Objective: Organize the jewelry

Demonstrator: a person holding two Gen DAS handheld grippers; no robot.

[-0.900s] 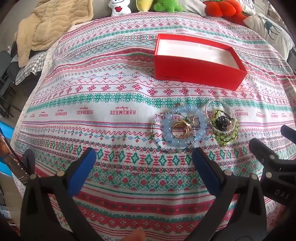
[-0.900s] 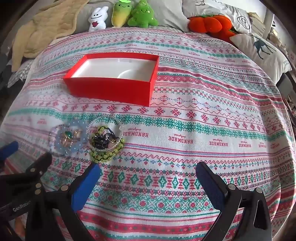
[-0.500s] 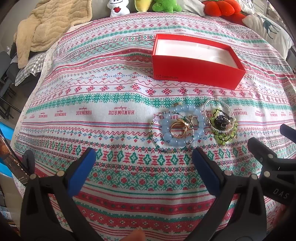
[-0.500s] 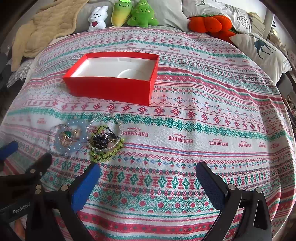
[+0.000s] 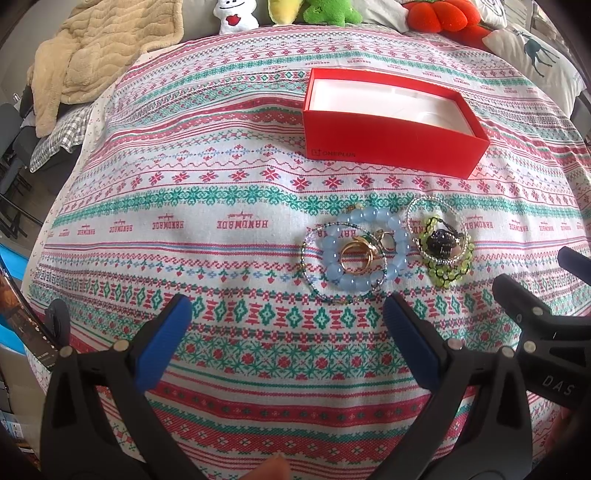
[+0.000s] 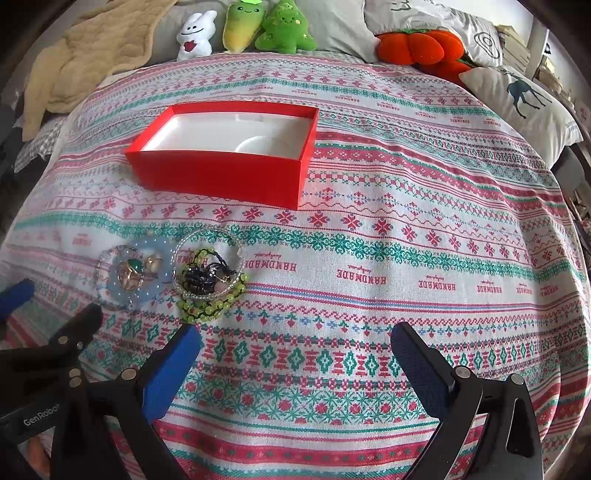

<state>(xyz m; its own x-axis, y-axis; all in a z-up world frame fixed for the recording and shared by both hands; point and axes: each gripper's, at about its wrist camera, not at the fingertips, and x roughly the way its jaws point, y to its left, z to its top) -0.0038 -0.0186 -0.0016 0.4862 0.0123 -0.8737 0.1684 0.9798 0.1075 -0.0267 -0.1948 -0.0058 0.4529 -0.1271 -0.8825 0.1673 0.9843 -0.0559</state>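
Hovering with our left gripper [image 5: 284,321] and right gripper [image 6: 295,350] both spread and empty, we have yet to grasp anything. Pale-blue beaded bracelet [image 5: 364,251], apparently ringing gold rings, lies mid-bedspread, just before the empty red cardboard box [image 5: 391,136]; next, pinch it.

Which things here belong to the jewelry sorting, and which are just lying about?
Job: red box, blue bead bracelet, gold rings, green bead bracelet, clear bead bracelet.
Lying about: plush toys, beige blanket, deer pillow.
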